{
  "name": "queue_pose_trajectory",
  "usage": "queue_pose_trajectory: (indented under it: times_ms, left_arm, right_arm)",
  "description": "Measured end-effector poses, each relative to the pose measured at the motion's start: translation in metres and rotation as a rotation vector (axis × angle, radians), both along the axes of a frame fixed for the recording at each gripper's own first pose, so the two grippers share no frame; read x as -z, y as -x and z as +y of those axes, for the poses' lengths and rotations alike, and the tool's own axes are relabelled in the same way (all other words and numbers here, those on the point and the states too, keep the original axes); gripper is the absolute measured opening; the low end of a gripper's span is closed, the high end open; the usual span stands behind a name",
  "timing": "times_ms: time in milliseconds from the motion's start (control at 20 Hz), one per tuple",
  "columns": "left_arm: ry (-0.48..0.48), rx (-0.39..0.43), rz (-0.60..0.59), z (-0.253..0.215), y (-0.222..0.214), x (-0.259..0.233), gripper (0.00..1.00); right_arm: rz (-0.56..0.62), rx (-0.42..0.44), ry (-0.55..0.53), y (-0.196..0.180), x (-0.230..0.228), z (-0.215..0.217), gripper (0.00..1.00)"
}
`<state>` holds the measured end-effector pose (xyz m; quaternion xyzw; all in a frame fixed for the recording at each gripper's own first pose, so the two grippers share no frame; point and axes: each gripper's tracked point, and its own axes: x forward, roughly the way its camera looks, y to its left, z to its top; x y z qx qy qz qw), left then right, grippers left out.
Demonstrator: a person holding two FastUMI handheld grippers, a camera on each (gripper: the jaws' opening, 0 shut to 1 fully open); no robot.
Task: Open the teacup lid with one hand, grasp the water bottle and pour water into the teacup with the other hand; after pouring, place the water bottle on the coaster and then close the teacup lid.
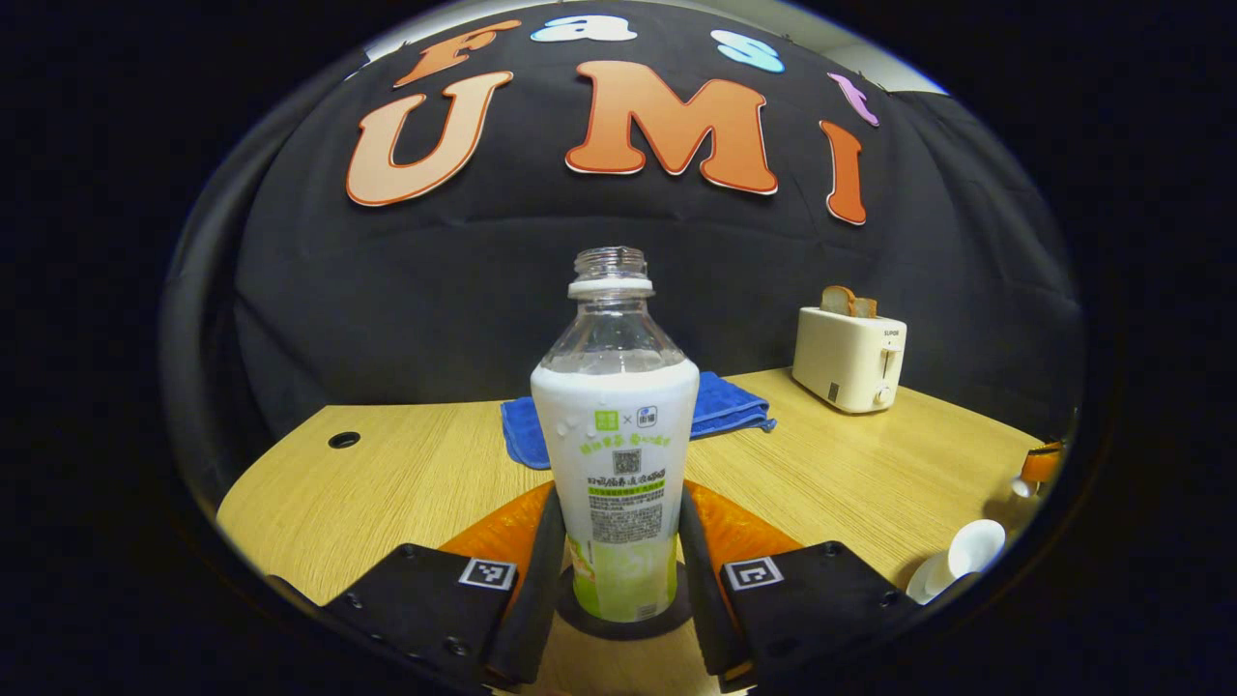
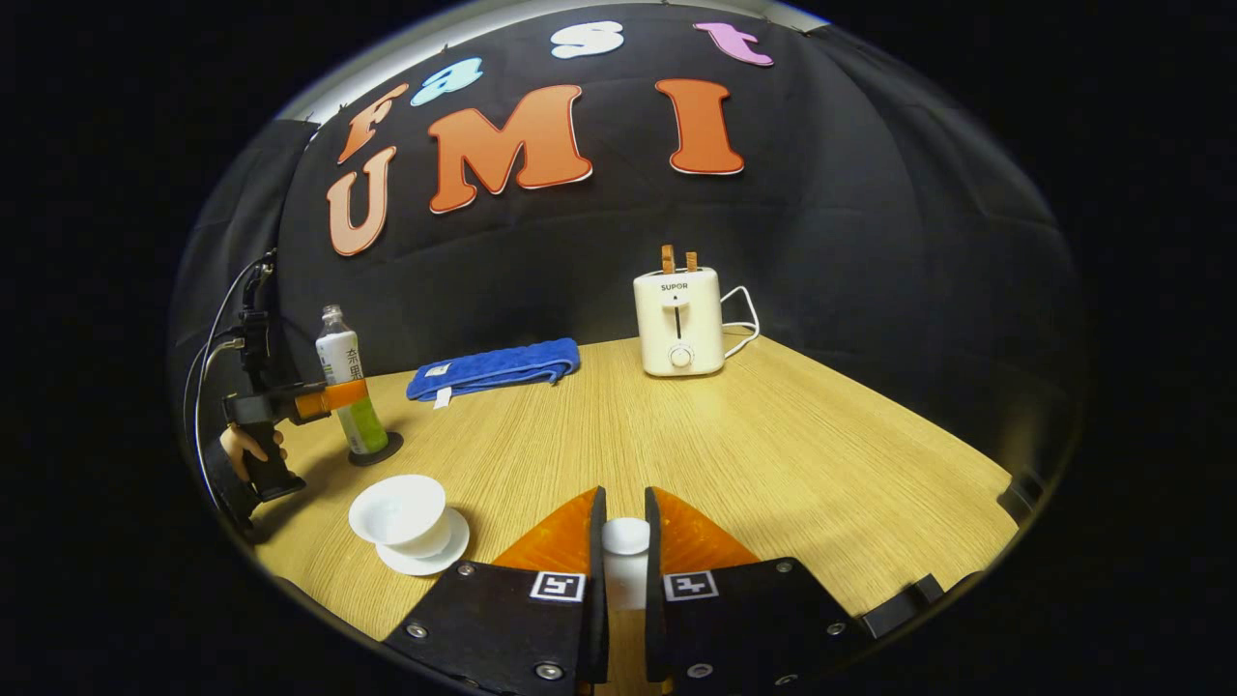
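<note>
Between the two fingers of the left claw [image 1: 618,570] the water bottle [image 1: 618,445] is seen standing upright on the dark coaster [image 1: 618,619], its long axis vertical and its uncapped mouth pointing straight up. Both fingers appear to be pressed against the bottle's lower body, though contact at the pads is partly hidden by the label's curve, so a light clamp is judged rather than confirmed. In the right gripper view the same bottle [image 2: 350,391] is shown on the coaster [image 2: 375,449] at the far left of the worktop [image 2: 773,454], gripped by the left claw [image 2: 324,398] with a hand [image 2: 249,447] on its handle.

The right claw [image 2: 618,561] is closed on the white teacup lid [image 2: 625,536], held well apart from the teacup [image 2: 398,510], which sits open on its saucer [image 2: 425,556] just beside the bottle.

The step in hand is judged to be the setting down of the bottle. It is done well if the fingers are parted only once the base is seated flat and centred on the coaster, and drawn straight back so the bottle is not tipped. A blue towel [image 1: 720,406] and a toaster [image 1: 850,358] are left behind it.
</note>
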<state>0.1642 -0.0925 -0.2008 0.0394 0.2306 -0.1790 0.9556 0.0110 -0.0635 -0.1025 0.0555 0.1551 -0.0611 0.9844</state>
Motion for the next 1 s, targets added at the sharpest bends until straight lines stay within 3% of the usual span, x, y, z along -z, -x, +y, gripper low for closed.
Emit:
queue_pose_trajectory:
  times_ms: [500, 550, 700, 1000]
  left_arm:
    - [-0.050, 0.026, 0.004, -0.004, 0.009, 0.010, 0.72]
    - [-0.052, 0.022, 0.004, -0.004, 0.012, 0.011, 0.84]
    - [-0.065, 0.010, -0.002, -0.002, 0.016, 0.011, 0.98]
    - [-0.060, -0.004, -0.048, 0.003, 0.048, -0.011, 0.96]
  right_arm:
    - [-0.007, -0.002, -0.002, 0.001, -0.003, 0.003, 0.15]
    - [-0.008, -0.003, -0.002, 0.001, -0.003, 0.003, 0.15]
    - [-0.011, -0.003, -0.001, 0.000, -0.004, 0.004, 0.15]
    - [-0.038, -0.030, 0.012, -0.001, -0.015, 0.021, 0.15]
